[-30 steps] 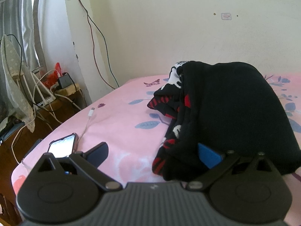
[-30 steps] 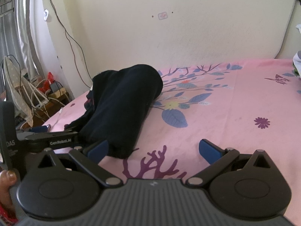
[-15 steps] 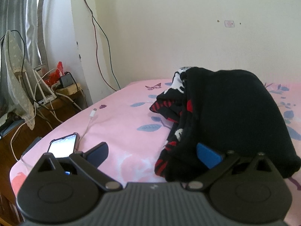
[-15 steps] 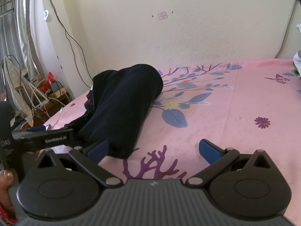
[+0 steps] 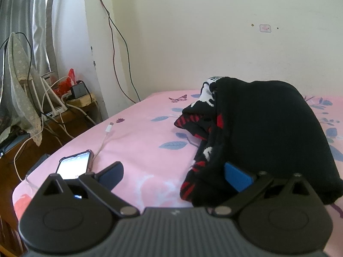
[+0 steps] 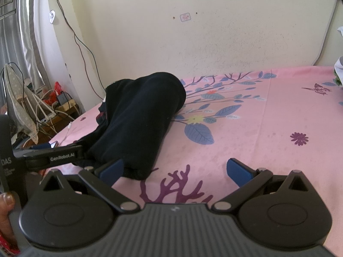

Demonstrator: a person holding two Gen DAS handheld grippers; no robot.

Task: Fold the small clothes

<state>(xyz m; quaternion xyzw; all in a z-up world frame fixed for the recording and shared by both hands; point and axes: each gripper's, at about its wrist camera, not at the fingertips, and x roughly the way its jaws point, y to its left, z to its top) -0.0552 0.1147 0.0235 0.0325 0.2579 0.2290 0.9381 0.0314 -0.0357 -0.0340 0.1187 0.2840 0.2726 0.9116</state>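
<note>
A black garment with a red and white pattern (image 5: 265, 128) lies bunched in a long heap on the pink floral bed sheet (image 5: 145, 132). It also shows in the right wrist view (image 6: 141, 120). My left gripper (image 5: 173, 176) is open, its right fingertip (image 5: 235, 176) against the near end of the heap. My right gripper (image 6: 175, 170) is open and empty, its left fingertip (image 6: 111, 169) beside the heap's near end. The left gripper's body (image 6: 53, 155) shows at the left of the right wrist view.
A phone (image 5: 74, 165) with a white charging cable (image 5: 105, 139) lies near the bed's left edge. A cluttered side table with cables (image 5: 64, 102) stands left of the bed. The wall (image 6: 193, 32) runs behind the bed. The sheet (image 6: 268, 117) stretches right of the heap.
The left gripper has drawn back slightly and turned, so the garment sits lower and farther right in its view. The right gripper has barely moved. Both stay open.
</note>
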